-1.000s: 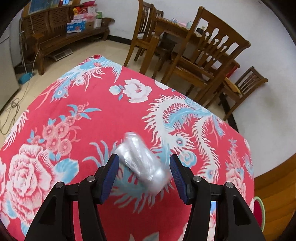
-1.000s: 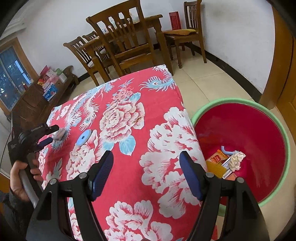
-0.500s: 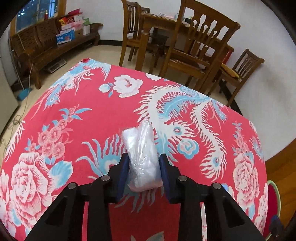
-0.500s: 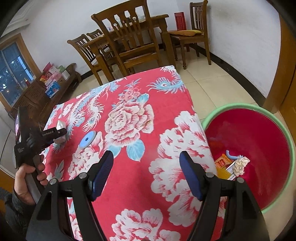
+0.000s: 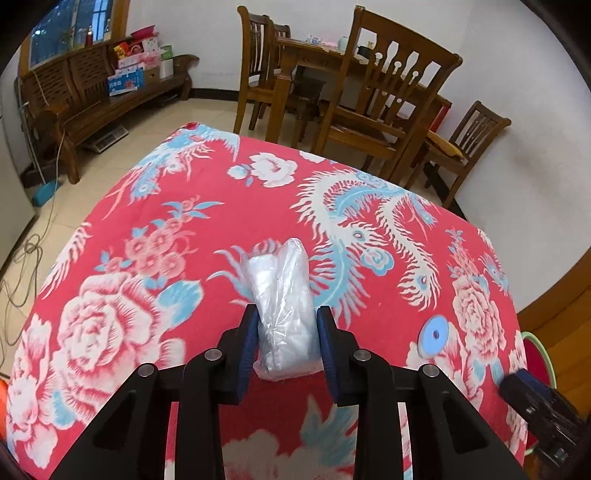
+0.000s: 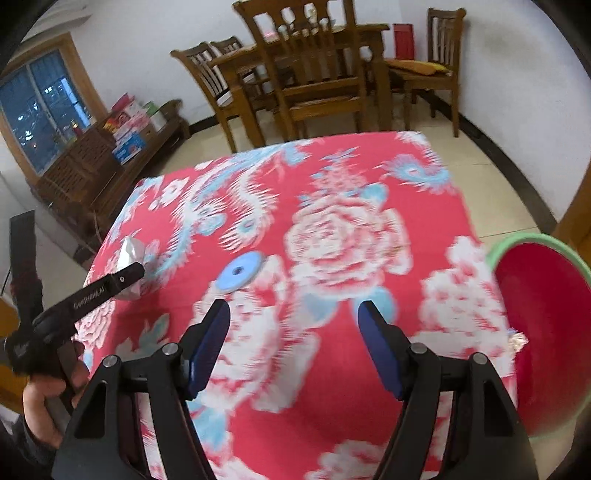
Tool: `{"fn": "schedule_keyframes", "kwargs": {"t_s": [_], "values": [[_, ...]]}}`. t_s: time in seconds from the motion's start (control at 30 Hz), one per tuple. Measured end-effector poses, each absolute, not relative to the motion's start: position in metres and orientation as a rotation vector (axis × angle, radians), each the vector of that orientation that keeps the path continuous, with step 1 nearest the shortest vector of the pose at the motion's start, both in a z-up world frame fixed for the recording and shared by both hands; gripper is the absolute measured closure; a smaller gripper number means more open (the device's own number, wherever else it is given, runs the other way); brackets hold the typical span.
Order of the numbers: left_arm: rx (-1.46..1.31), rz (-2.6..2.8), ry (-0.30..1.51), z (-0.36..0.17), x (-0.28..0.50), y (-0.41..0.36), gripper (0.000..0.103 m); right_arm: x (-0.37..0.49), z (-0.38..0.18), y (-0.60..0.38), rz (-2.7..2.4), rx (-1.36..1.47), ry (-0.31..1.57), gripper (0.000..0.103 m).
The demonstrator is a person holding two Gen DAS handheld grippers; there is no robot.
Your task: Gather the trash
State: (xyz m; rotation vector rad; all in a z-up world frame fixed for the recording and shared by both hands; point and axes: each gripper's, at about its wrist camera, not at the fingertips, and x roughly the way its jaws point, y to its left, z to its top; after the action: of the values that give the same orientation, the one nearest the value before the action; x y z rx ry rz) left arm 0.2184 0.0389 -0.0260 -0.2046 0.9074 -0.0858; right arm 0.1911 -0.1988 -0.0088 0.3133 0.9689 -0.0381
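Note:
My left gripper (image 5: 286, 323) is shut on a crumpled clear plastic bag (image 5: 282, 295) and holds it over the red flowered tablecloth (image 5: 184, 192). The bag also shows in the right wrist view (image 6: 130, 258), at the table's left edge, with the left gripper (image 6: 122, 277) around it. A small blue disc (image 5: 435, 334) lies on the cloth to the right; in the right wrist view the disc (image 6: 239, 274) lies just beyond my right gripper (image 6: 295, 314), which is open and empty above the cloth. A red bin with a green rim (image 6: 546, 332) stands beside the table at the right.
Wooden chairs (image 5: 388, 96) and a dining table (image 6: 332, 33) stand behind the red table. A wooden bench with boxes (image 5: 92, 92) is at the far left. Cables lie on the tiled floor (image 5: 26, 258). The bin's rim (image 5: 539, 347) shows at the table's right edge.
My left gripper closed on the plastic bag and lifted it slightly. My right gripper swung left, away from the bin and toward the blue disc, staying open.

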Motion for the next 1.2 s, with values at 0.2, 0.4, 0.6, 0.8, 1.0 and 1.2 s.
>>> {"fn": "schedule_keyframes", "kwargs": {"t_s": [0.2, 0.4, 0.6, 0.8, 1.0, 1.2], "values": [[-0.218, -0.075, 0.890, -0.024, 0.210, 0.056, 0.071, 0.213, -0.016, -0.164, -0.041, 0.289, 0.978, 0.033], [-0.243, -0.069, 0.889, -0.027, 0.209, 0.069, 0.071, 0.231, -0.028, -0.148, -0.075, 0.286, 1.001, 0.038], [-0.277, -0.075, 0.886, -0.030, 0.209, 0.077, 0.071, 0.241, -0.039, -0.137, -0.144, 0.239, 1.006, 0.039], [-0.290, -0.086, 0.875, -0.029, 0.208, 0.080, 0.071, 0.251, -0.046, -0.129, -0.200, 0.185, 1.010, 0.040], [-0.300, -0.098, 0.881, -0.031, 0.208, 0.079, 0.071, 0.254, -0.049, -0.117, -0.217, 0.095, 1.001, 0.050], [-0.290, -0.107, 0.880, -0.029, 0.205, 0.075, 0.071, 0.254, -0.047, -0.110, -0.161, 0.066, 1.004, 0.077]]}}
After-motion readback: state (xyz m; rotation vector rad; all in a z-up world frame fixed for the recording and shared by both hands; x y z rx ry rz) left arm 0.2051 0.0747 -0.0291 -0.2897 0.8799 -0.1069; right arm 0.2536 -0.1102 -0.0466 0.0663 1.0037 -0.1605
